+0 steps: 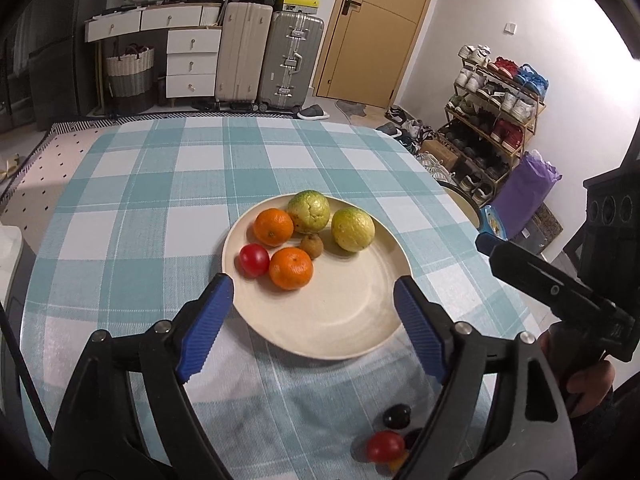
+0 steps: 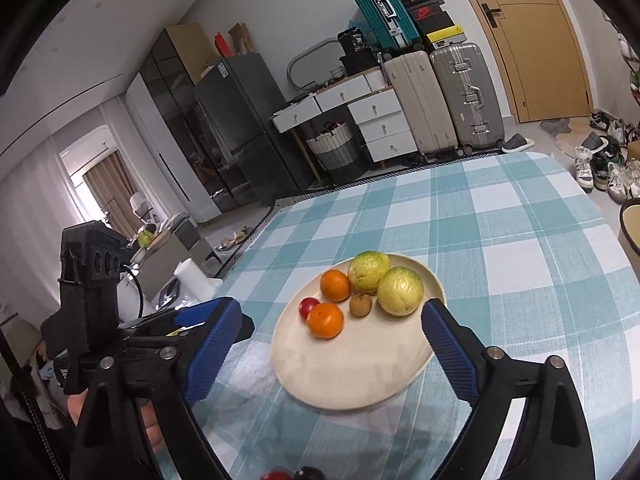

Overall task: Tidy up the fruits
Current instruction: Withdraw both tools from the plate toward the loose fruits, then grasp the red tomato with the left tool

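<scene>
A cream plate [image 1: 332, 320] [image 2: 352, 372] sits on the checked tablecloth. On its far-left part lie two oranges [image 1: 273, 227] [image 1: 291, 268], two yellow-green guavas [image 1: 309, 211] [image 1: 353, 229], a small brown fruit [image 1: 312, 245] and a red tomato [image 1: 254, 260]. My left gripper [image 1: 313, 282] hovers open over the plate's near side, nothing between its blue pads. My right gripper [image 2: 331, 306] also stands open above the plate, empty. A loose red tomato [image 1: 385, 446] and a dark fruit [image 1: 397, 416] lie on the cloth close under the grippers.
A round yellow-rimmed stool [image 1: 460, 200] stands off the table's right edge. Beyond are a shoe rack [image 1: 496, 112], suitcases [image 1: 288, 60] and a drawer unit [image 1: 192, 60]. A white object [image 1: 8, 248] sits at the table's left edge.
</scene>
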Demonstrator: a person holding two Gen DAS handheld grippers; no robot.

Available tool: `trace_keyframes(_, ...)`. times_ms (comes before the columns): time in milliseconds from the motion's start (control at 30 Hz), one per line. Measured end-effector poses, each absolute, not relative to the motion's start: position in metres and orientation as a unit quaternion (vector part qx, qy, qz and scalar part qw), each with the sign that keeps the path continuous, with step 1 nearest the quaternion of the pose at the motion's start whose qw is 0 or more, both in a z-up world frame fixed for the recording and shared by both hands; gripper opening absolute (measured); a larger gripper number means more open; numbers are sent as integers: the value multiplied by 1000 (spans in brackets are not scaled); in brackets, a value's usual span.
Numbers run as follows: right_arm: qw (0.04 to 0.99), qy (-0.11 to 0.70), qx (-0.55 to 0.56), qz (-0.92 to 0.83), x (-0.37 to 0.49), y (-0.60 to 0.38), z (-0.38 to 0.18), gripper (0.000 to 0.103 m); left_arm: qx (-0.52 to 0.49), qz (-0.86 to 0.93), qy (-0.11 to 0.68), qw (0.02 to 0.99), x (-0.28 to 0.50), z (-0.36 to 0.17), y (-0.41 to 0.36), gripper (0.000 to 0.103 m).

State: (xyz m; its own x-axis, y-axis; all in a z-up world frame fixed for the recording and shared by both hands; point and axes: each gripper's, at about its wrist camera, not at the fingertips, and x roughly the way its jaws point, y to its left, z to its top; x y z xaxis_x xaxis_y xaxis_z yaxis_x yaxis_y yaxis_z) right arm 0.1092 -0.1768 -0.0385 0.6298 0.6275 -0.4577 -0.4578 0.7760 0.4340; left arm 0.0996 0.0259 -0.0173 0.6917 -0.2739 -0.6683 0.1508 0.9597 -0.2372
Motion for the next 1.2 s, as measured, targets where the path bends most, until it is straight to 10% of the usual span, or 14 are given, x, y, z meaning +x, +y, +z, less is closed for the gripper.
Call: trace_keyframes(1200, 894, 350, 81, 268, 17, -188, -90, 103, -129, -169, 482, 850, 23, -102, 11, 102)
